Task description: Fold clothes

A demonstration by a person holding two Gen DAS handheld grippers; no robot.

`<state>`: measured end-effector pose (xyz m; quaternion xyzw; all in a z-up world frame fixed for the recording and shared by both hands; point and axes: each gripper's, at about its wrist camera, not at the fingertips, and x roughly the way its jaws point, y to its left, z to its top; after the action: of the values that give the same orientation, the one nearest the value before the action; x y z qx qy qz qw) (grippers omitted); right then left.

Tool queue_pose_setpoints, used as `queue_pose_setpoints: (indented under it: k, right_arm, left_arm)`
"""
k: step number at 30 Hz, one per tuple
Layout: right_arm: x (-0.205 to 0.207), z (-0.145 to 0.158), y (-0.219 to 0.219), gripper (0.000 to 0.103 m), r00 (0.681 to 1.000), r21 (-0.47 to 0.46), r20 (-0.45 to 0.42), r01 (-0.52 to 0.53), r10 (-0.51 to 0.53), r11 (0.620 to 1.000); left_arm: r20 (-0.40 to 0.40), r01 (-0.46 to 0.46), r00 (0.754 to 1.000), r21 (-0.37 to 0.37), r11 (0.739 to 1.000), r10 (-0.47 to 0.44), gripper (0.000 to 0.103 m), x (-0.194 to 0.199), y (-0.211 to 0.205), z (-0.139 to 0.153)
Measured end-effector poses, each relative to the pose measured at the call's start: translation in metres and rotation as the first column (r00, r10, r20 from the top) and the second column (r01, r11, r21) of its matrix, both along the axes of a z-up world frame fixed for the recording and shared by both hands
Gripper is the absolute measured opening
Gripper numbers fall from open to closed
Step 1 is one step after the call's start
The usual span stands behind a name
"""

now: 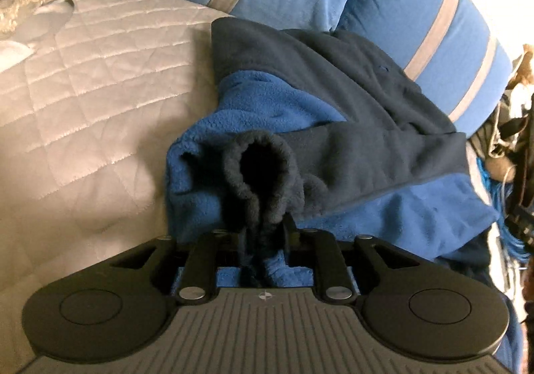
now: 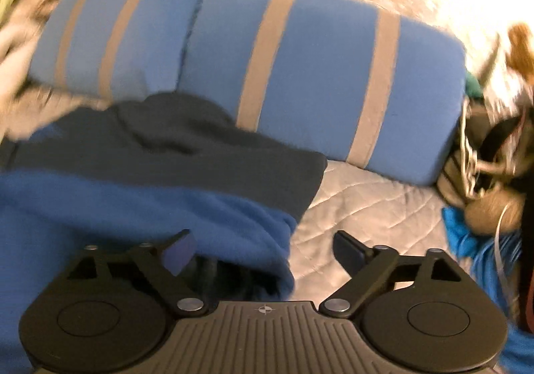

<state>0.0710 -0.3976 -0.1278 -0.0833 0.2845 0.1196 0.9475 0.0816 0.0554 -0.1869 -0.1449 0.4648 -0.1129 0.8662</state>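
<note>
The left wrist view is sharp and evenly, softly lit, with mild sheen on the pale grey quilted bedspread (image 1: 83, 100). The right wrist view is smeared by motion blur, its upper right corner blown out to white glare. Both bend strongly at the fisheye edges.

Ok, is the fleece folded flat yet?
Not yet. The fleece lies bunched on the quilt, its cuff pinched in the left gripper.
</note>
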Motion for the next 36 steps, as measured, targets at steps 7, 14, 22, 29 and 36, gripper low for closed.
queue_pose_setpoints:
  k: [7, 14, 22, 29, 36]
  right_arm:
    - [0.029, -0.030, 0.007, 0.100, 0.993, -0.071, -0.089, 0.075, -0.081, 0.995]
    - [-0.023, 0.020, 0.009, 0.103, 0.996, -0.134, 0.082, 0.056, -0.045, 0.989]
    - [-0.086, 0.065, -0.031, 0.103, 0.993, -0.026, 0.111, 0.040, -0.036, 0.999]
    - [-0.117, 0.080, -0.071, 0.103, 0.993, 0.088, 0.071, 0.087, -0.093, 0.992]
    - [-0.136, 0.079, -0.106, 0.103, 0.989, 0.319, -0.009, 0.144, -0.149, 0.937]
  left_arm:
    - [0.066, -0.018, 0.998, 0.004, 1.000, 0.018, 0.062, -0.023, 0.015, 0.027]
    - [0.245, 0.018, 0.969, -0.055, 0.998, -0.004, 0.075, -0.098, 0.062, 0.075]
    - [0.249, 0.246, 0.950, -0.215, 0.945, -0.190, 0.076, -0.177, 0.096, 0.043]
    - [0.191, 0.235, 0.970, -0.568, 0.789, -0.151, 0.076, -0.201, 0.123, -0.017]
    - [0.134, 0.188, 0.982, -0.726, 0.662, -0.132, 0.062, -0.200, 0.122, -0.057]
